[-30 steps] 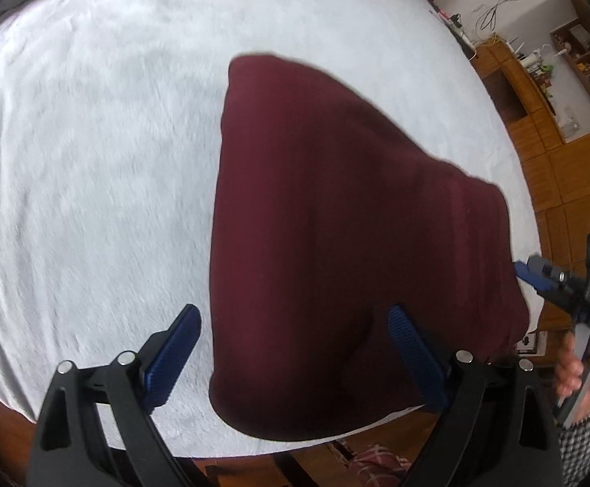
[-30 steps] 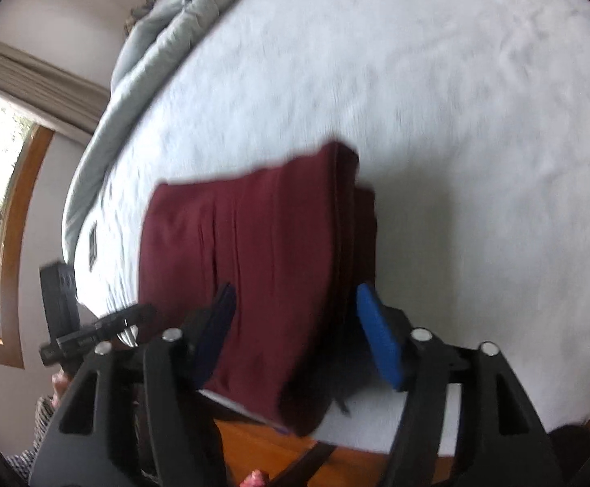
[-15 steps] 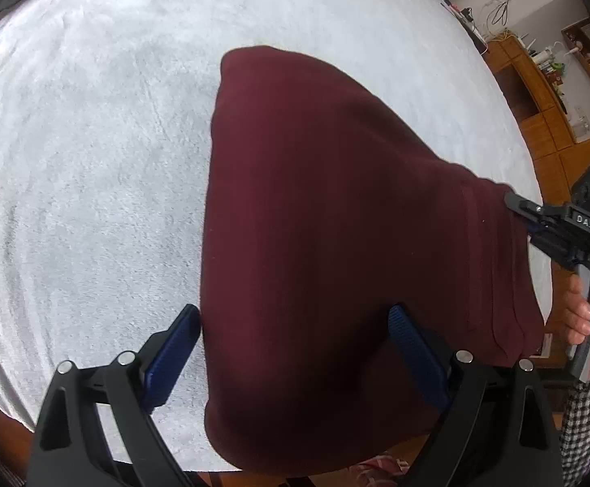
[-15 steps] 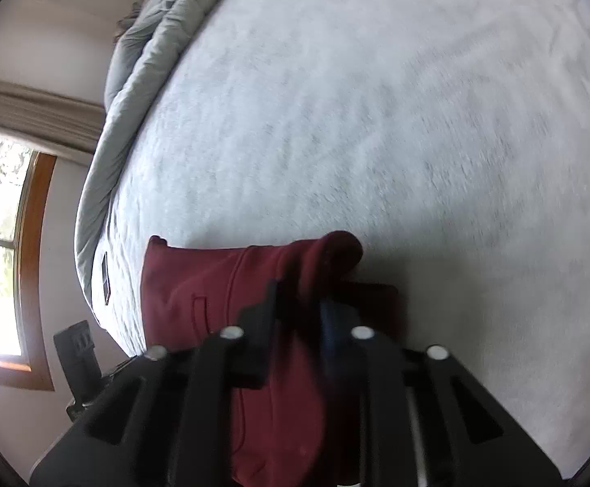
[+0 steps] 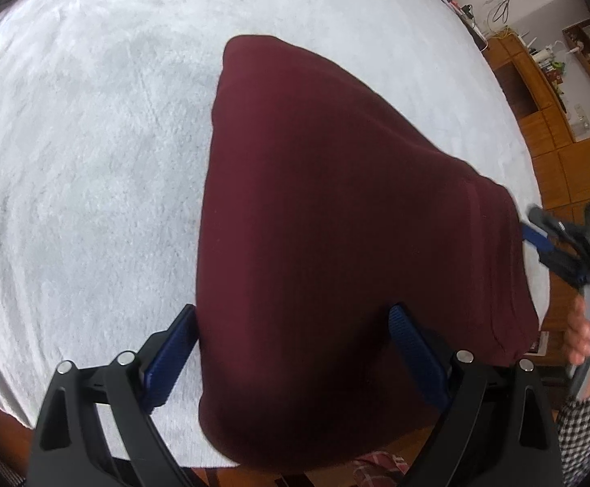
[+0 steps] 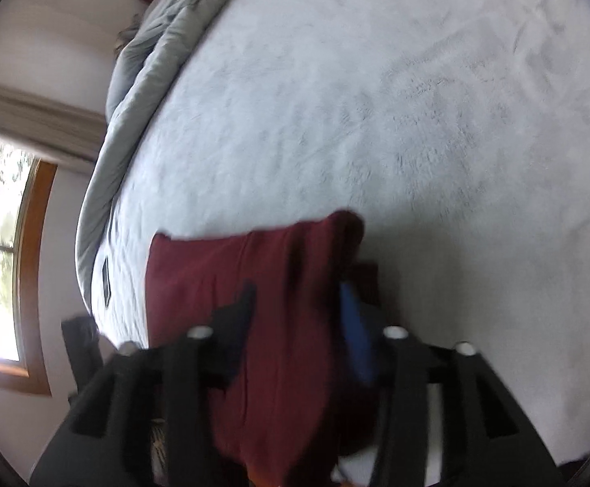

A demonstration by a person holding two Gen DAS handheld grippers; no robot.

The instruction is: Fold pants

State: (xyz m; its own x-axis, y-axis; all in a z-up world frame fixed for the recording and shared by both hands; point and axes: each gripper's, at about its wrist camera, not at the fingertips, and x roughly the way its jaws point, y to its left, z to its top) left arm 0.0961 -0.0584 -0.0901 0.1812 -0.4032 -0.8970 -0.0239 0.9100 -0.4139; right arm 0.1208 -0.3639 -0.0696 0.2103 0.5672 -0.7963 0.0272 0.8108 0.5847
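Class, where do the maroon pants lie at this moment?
In the left wrist view, the maroon pants lie folded on the white bedspread near the bed's edge, between the left claw's open fingers.

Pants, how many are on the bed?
1. The dark red pants lie folded on the white bed cover, at its near edge, between both grippers. Nothing shows whether more clothes are hidden beyond the views.

The left gripper point(image 5: 292, 349) pointed steeply downward with its blue-padded jaws spread wide, the pads pressing on nothing. The right gripper point(image 6: 301, 320) also angled down, its jaws opening with cloth between them. A hand point(image 5: 589, 332) in a checked sleeve point(image 5: 585, 426) gripped the right gripper's handle.
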